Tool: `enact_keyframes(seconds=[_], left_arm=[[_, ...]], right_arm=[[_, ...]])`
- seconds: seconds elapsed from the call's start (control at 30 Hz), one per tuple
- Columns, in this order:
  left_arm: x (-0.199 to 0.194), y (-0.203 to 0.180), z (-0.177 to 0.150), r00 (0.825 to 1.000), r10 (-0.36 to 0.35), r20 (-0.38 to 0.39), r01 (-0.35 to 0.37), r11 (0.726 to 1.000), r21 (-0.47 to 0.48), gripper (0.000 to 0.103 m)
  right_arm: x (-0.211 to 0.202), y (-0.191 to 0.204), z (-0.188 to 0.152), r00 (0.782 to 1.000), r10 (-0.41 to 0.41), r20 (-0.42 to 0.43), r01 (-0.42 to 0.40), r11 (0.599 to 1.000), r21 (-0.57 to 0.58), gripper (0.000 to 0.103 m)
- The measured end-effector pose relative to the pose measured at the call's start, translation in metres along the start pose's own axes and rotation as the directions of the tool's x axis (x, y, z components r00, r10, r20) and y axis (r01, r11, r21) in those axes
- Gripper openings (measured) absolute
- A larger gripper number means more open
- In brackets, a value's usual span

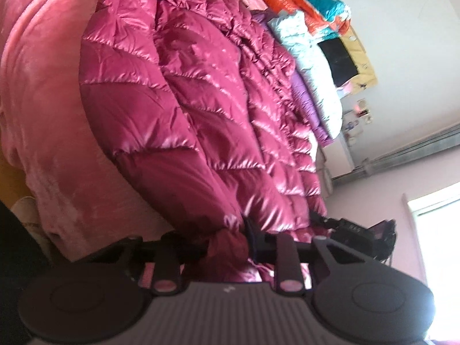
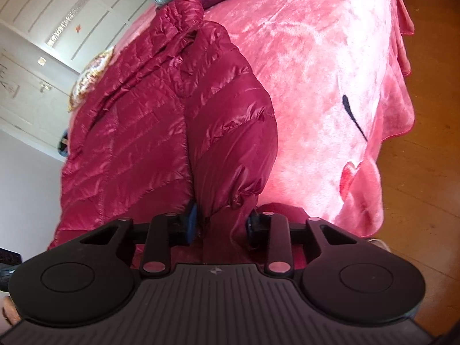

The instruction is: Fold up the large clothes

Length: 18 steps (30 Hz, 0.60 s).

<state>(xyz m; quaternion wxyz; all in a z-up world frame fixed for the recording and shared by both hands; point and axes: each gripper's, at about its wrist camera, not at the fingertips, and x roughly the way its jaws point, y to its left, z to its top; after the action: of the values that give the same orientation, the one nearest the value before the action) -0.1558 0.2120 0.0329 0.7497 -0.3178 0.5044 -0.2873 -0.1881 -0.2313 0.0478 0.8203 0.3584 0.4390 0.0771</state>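
Observation:
A shiny magenta quilted down jacket point(image 1: 195, 92) lies on a pink plush blanket point(image 1: 37, 86) on a bed. My left gripper point(image 1: 230, 244) is shut on the cuff of one sleeve, which bunches between the fingers. In the right wrist view the same jacket point(image 2: 138, 132) looks deep red. My right gripper point(image 2: 222, 224) is shut on the cuff of the other sleeve point(image 2: 230, 132), which lies folded along the jacket's body. Blue pads point(image 2: 192, 224) press the fabric from both sides.
Folded quilts and clothes point(image 1: 313, 66) are stacked at the far side of the bed by the wall. The pink blanket point(image 2: 330, 86) with red hearts hangs over the bed edge above a wooden floor point(image 2: 425, 187). White wardrobe doors point(image 2: 43, 28) stand beyond the bed.

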Motion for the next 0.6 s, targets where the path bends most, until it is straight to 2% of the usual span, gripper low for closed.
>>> enact_keyframes(seconds=[0.13, 0.37, 0.43, 0.6], left_arm=[[-0.007, -0.005, 0.009, 0.998, -0.046, 0.032, 0.046, 0.999, -0.024, 0.023], [-0.024, -0.014, 0.032, 0.983, -0.145, 0.113, 0.155, 0.984, -0.086, 0.022], [-0.027, -0.019, 0.040, 0.977, -0.167, 0.135, 0.181, 0.978, -0.099, 0.022], [-0.034, -0.025, 0.067, 0.955, -0.215, 0.205, 0.245, 0.960, -0.134, 0.022]], right_arm=[[-0.005, 0.002, 0.000, 0.999, 0.038, 0.021, -0.038, 0.999, 0.026, 0.027], [-0.013, 0.001, 0.002, 0.980, 0.177, 0.089, -0.189, 0.970, 0.149, 0.022], [-0.015, -0.002, 0.005, 0.963, 0.240, 0.123, -0.261, 0.945, 0.197, 0.022], [-0.028, -0.004, 0.021, 0.883, 0.401, 0.243, -0.459, 0.843, 0.280, 0.021]])
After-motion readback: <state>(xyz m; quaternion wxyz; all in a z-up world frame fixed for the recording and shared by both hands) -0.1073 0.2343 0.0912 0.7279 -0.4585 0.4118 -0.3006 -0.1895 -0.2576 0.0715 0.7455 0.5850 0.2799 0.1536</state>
